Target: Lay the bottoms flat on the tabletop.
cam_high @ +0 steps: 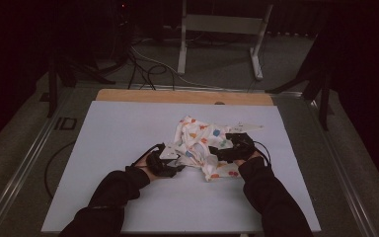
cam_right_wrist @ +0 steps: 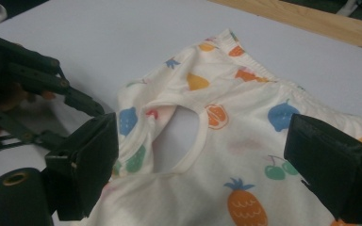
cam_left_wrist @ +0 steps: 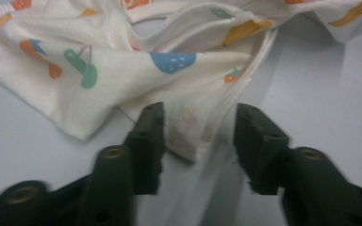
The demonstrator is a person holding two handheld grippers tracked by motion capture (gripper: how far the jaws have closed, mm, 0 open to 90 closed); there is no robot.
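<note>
A cream garment (cam_high: 200, 143) printed with coloured fruit lies crumpled in the middle of the white table (cam_high: 118, 133). My left gripper (cam_high: 176, 162) is at the garment's near left edge. In the left gripper view a folded corner of the garment (cam_left_wrist: 188, 129) lies between the jaws of my left gripper (cam_left_wrist: 200, 141); a gap shows beside the right jaw, so the pads do not press it. My right gripper (cam_high: 223, 149) sits over the garment's right side. Its jaws stand wide open above the garment (cam_right_wrist: 245, 141) in the right gripper view (cam_right_wrist: 202, 165), near the neck opening (cam_right_wrist: 179, 136).
A wooden strip (cam_high: 185, 97) runs along the table's far edge. Beyond it on the floor stand a white frame (cam_high: 217, 29) and dark cables (cam_high: 143, 66). Bare white table surface lies to the left and in front of the garment.
</note>
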